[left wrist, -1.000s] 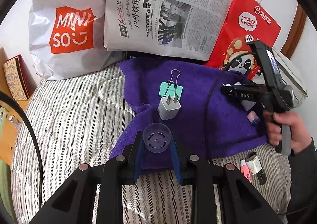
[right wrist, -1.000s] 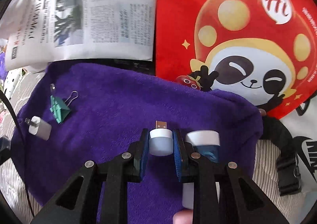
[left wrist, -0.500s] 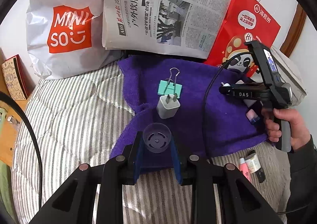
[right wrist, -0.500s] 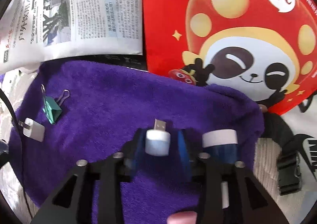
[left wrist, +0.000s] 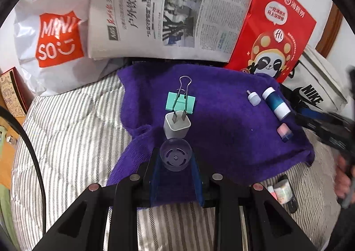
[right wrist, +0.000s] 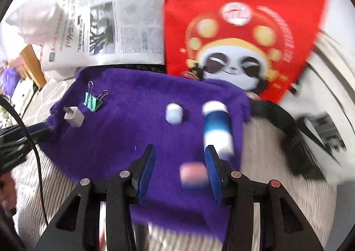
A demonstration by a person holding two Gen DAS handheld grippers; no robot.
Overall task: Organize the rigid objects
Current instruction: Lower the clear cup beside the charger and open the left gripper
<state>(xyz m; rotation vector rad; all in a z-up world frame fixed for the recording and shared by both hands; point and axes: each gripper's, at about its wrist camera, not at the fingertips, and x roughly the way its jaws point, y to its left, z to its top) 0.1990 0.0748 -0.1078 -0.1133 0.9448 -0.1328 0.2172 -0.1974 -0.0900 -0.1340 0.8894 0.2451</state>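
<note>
Broadly, a striped bedcover (left wrist: 66, 131) formed the work surface, with a white shopping bag (left wrist: 51, 35), a folded newspaper (left wrist: 168, 13) and a red panda-print bag (left wrist: 273, 29) propped along its far edge. Across the bedcover lay a purple towel (left wrist: 221, 117), which carried most of the small items. Near the towel's right side a blue-and-white bottle (left wrist: 276, 102) lay on its side, with a small white USB plug (left wrist: 254, 98) just beside it and a pink-and-blue eraser (left wrist: 284, 133) nearer the towel's edge. At the towel's left-centre a white charger (left wrist: 176, 125) stood with its prongs pointing at a teal binder clip (left wrist: 180, 102) just behind it. The left gripper (left wrist: 176, 161) was pinching a clear round cap (left wrist: 176, 156) between its blue pads, just in front of the charger. The right gripper (right wrist: 179, 167) had just been opening and its jaws stood spread, empty of any grip; the blurred eraser lay on the towel between them without pad contact, and the USB plug (right wrist: 174, 113) rested well clear ahead.
</note>
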